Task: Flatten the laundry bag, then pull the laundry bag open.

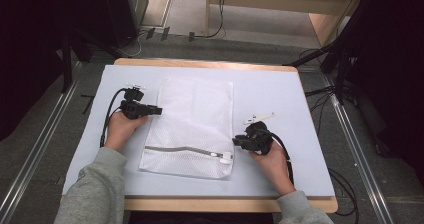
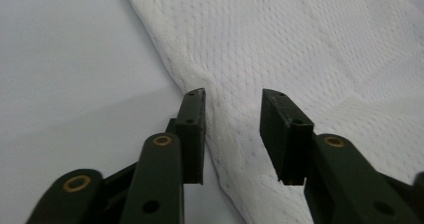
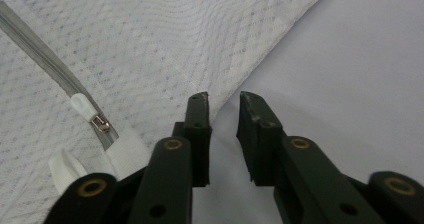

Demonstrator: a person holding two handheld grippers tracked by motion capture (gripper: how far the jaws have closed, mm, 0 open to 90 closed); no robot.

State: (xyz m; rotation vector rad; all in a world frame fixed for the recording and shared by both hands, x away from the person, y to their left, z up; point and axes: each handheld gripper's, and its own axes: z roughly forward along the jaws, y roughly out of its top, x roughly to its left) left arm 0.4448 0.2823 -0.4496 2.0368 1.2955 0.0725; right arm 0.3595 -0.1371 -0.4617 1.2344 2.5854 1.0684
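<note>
Count: one white mesh laundry bag (image 1: 192, 126), two handheld black two-jaw grippers, one bench (image 1: 280, 89) with a pale blue-grey cover on a wooden top.

Left of frame, high view: left gripper (image 1: 156, 111) held level just beside the bag's left edge, about halfway up the bag. In the left gripper view (image 2: 232, 134) the jaws stand apart with a clear gap. The near jaw sits at the bag's folded edge and the far jaw over the mesh (image 2: 300, 49); fabric lies under the gap, the pads not pressing on it. Nothing held.

Centre: the bag lies flat on the bench, long side running toward the top of the frame. One grey zipper (image 1: 175, 149) crosses its lower end, with one white pull tab (image 1: 223, 157) at the zipper's right end. In the right gripper view the slider (image 3: 100, 123) and the tab (image 3: 65, 166) sit at lower left.

Right of centre: right gripper (image 1: 236, 142) just beside the bag's right edge, level with the zipper end. In the right gripper view (image 3: 223, 134) the jaws are parted by a narrower gap, straddling the bag's edge: one jaw over mesh (image 3: 165, 44), the other over bare bench cover (image 3: 350, 74). No grip.

Surroundings: cables on the grey floor (image 1: 250, 46) beyond the bench. Nothing lies between either gripper and the bag.
</note>
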